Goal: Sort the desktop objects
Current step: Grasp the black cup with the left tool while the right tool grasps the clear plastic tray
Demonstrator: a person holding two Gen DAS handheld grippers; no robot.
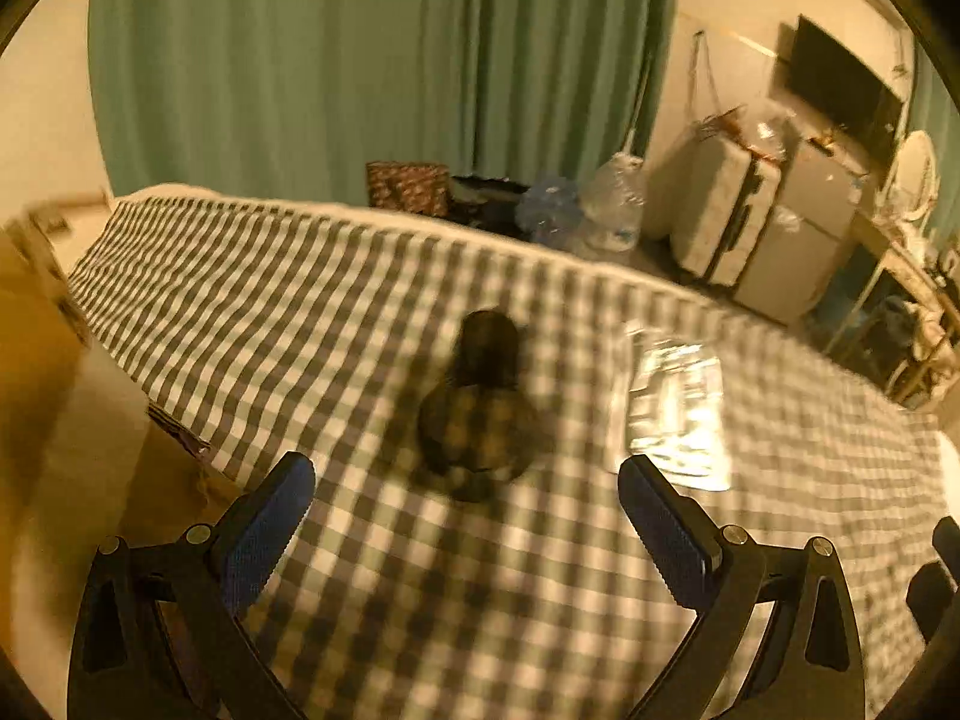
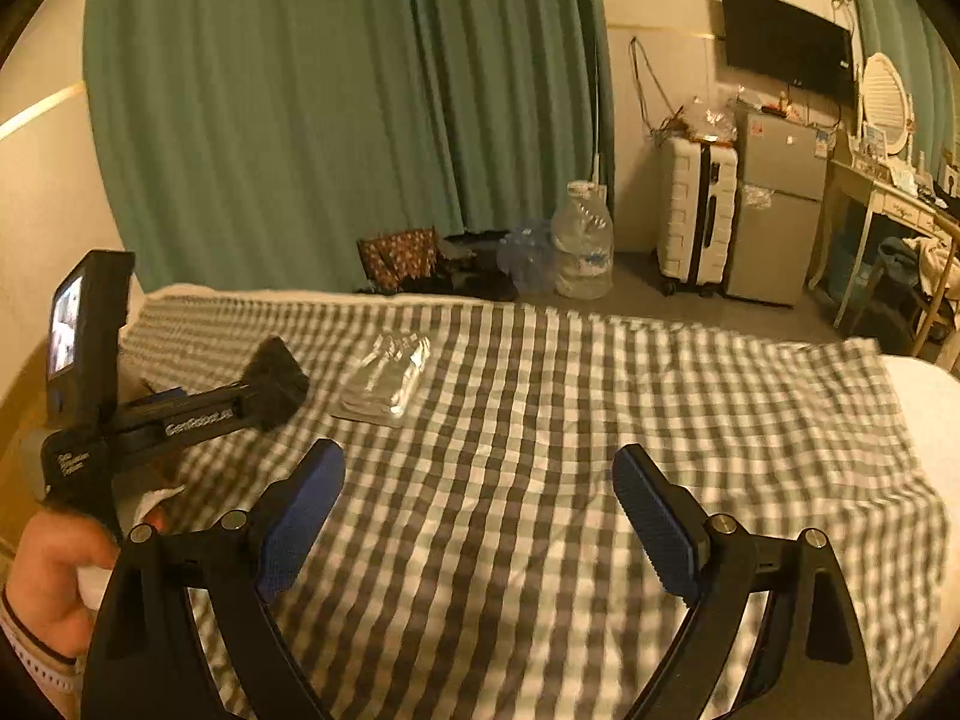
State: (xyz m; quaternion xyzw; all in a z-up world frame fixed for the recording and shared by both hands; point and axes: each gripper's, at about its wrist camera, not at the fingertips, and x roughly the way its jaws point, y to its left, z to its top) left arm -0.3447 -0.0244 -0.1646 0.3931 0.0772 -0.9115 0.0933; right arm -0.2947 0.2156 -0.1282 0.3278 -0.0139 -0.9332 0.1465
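Left hand-held gripper [image 1: 467, 489]: jaws spread wide, nothing between the blue pads, hanging over the checked cloth.
Right hand-held gripper [image 2: 479, 483]: also spread wide and released, nothing gripped, only bare cloth under it.
Surface: a bed [image 2: 924, 396] covered with a grey-and-white checked cloth [image 2: 540, 396], white mattress edge poking out at the right.
Dark object [image 1: 480, 402]: lying on the cloth straight ahead of the left jaws, narrow end pointing away, rounder end nearer; too blurry to name, honestly.
Clear plastic pack [image 2: 387, 378]: flat on the cloth, shiny from the lamp light, just beside the dark object on its right in the left wrist view; ahead and left of the right jaws in the right wrist view.
Hand [image 2: 51, 570]: lower left corner of the right wrist view, wrapped round the handle of the left device, little screen on it lit up.
Behind the bed: green curtains [image 2: 270, 120], a big water bottle [image 2: 582, 246] on the floor, white suitcase [image 2: 696, 216] next to a small grey fridge [image 2: 774, 204], TV [image 2: 786, 48] on the wall.
Far left in the left wrist view: something yellowish-brown, too blurred to call.
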